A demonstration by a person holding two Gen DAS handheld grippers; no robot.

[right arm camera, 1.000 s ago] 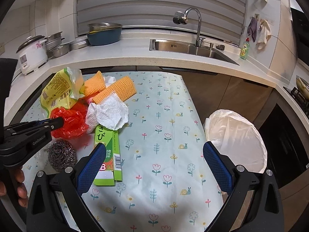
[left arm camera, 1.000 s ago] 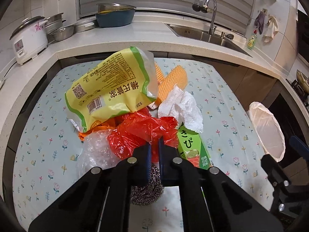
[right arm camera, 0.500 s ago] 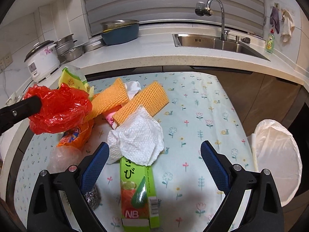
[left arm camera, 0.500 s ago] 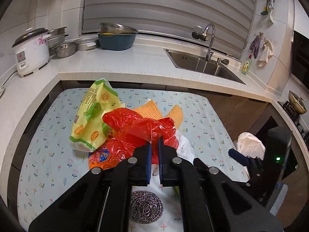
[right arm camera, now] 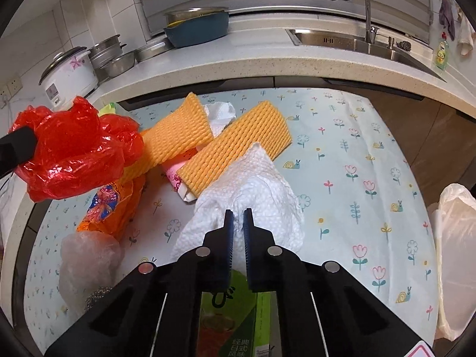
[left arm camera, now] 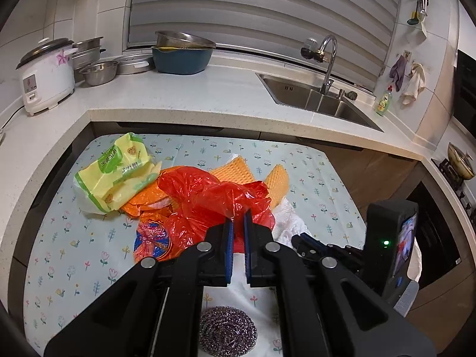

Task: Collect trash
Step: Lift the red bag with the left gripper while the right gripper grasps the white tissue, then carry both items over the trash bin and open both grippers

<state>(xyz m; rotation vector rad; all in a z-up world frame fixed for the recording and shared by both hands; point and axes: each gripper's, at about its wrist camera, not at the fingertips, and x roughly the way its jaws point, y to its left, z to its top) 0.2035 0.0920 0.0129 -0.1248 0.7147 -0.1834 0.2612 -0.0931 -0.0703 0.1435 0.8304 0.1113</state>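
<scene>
Red crinkled plastic bag [left arm camera: 214, 199] is pinched between the closed blue-padded jaws of the left gripper [left arm camera: 237, 223] and hangs clear of the flowered tablecloth [right arm camera: 372, 154]; in the right wrist view it sits at nine o'clock. The right gripper [right arm camera: 237, 217] has just been closing and now clamps a fold of the white paper towel [right arm camera: 261, 184] at the centre of the table. Under that gripper lies a green carton [right arm camera: 238, 321] printed with Chinese characters, too cut off to read fully. At ten o'clock in the left view lies a yellow-green snack bag [left arm camera: 116, 172] with Chinese lettering. Two orange foam nets [right arm camera: 238, 145] lie at twelve o'clock behind the towel. A white-lined bin [right arm camera: 455, 238] stands at three o'clock, off the table.
</scene>
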